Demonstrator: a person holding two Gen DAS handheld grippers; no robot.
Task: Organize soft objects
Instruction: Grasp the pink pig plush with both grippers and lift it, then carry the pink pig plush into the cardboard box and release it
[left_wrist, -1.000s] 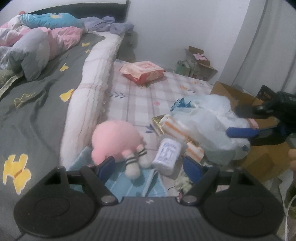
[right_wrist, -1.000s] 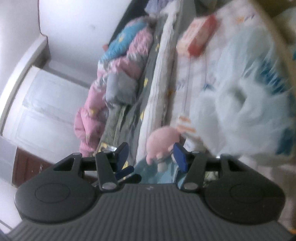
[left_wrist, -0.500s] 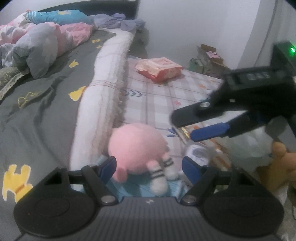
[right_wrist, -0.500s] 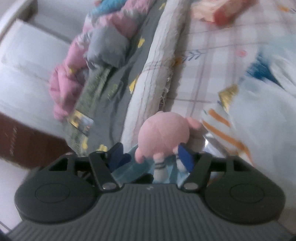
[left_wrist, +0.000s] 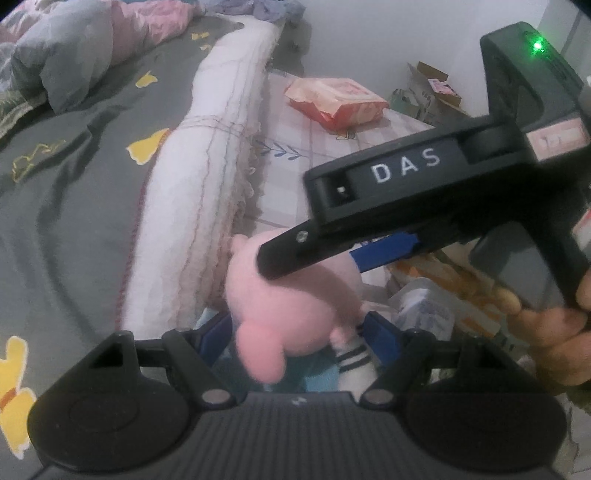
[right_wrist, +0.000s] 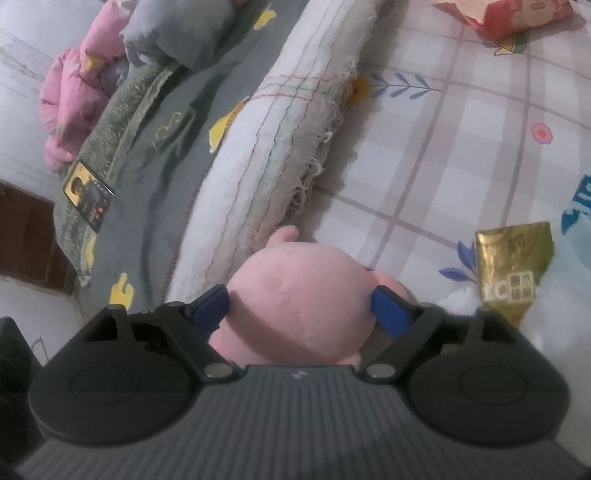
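In the right wrist view, the right gripper fills the bottom of the frame, and its 2 blue pads sit on either side of the pink plush toy, right at the toy's flanks. Its jaws are opening; the toy lies between them, and whether the pads press on it cannot be told from this view. To the lower right of the frame, just beside the toy, lies a gold foil packet, and a red snack bag sits at the top right on the checked sheet.

In the left wrist view, the left gripper stands with its jaws apart at the bottom centre, 1 blue pad on each side of the same plush toy, which shows striped socks at its lower right. The pads do not visibly squeeze it. The right gripper reaches in from the right of the frame over the toy's top, held by a hand at the right edge.

Beyond the toy, a rolled white blanket runs up the middle of the frame, with a grey bedspread with yellow figures to its left. A pink and grey quilt is bunched at the upper left. Cardboard boxes stand against the far wall at the upper right.
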